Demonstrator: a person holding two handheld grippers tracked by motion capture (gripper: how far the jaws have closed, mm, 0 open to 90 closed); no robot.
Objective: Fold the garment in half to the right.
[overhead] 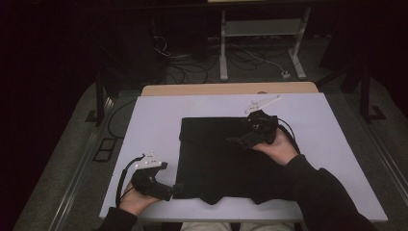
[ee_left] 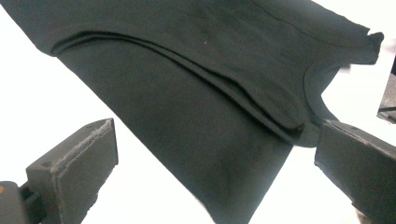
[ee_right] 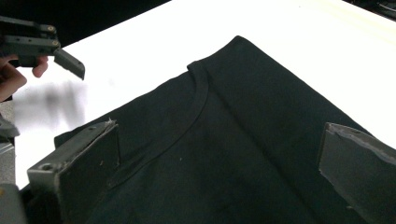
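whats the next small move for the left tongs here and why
Probably ease the left tongs forward and shut them on the near left corner of the black shirt: their jaws stand open at that edge, gripping nothing, while the right tongs hover open over the cloth.

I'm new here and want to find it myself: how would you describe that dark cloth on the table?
Look at the white table. In its middle lies a black garment, folded flat into a rough rectangle, with a curved neckline on the edge nearest the person. It is the only dark cloth there, lying between the left claw and right claw.
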